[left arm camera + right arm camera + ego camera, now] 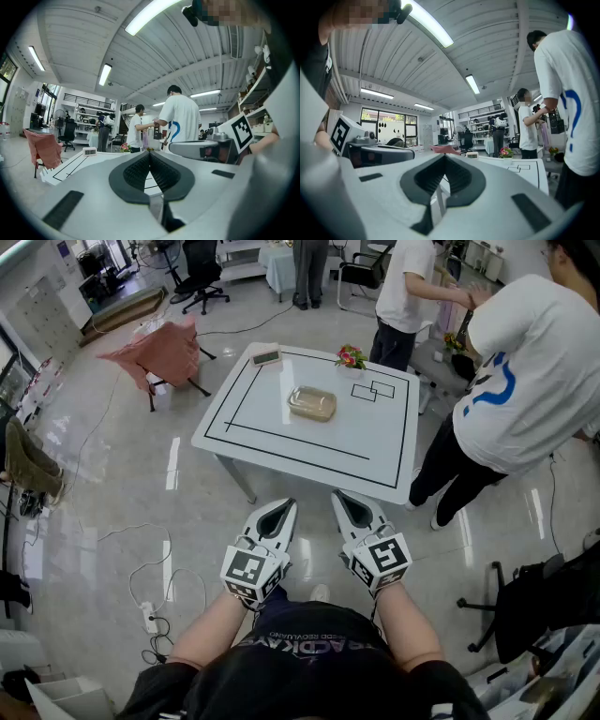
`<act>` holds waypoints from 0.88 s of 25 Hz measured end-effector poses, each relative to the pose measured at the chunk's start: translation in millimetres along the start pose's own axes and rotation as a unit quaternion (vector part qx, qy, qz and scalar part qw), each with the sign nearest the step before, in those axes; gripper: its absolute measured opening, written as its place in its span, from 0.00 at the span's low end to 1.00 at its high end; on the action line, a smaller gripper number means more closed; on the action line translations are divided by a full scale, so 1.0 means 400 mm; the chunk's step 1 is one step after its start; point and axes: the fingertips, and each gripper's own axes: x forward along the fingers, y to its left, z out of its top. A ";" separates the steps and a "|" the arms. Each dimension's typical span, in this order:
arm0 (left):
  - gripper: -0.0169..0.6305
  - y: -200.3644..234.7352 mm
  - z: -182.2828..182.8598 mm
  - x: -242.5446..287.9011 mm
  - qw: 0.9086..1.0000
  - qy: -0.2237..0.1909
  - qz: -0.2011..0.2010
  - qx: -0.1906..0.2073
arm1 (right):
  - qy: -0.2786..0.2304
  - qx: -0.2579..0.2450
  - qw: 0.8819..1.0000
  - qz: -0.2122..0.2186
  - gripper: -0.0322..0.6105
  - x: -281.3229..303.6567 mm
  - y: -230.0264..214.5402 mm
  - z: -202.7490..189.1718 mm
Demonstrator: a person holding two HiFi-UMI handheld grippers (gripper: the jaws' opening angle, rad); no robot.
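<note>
The left gripper [279,512] and right gripper [351,505] sat closed and empty; the container [312,403] at twelve o'clock would need jaws opened first.

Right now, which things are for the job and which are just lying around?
Likely in the job: left gripper, right gripper, both shut, empty; white table; plastic box.
Lying about: flower pot; small clock; draped chair; power strip.
</note>
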 end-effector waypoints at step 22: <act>0.40 -0.004 0.008 0.065 0.999 -0.001 -0.034 -0.004 | -0.021 0.082 0.996 -0.021 0.31 0.021 -0.113 -0.002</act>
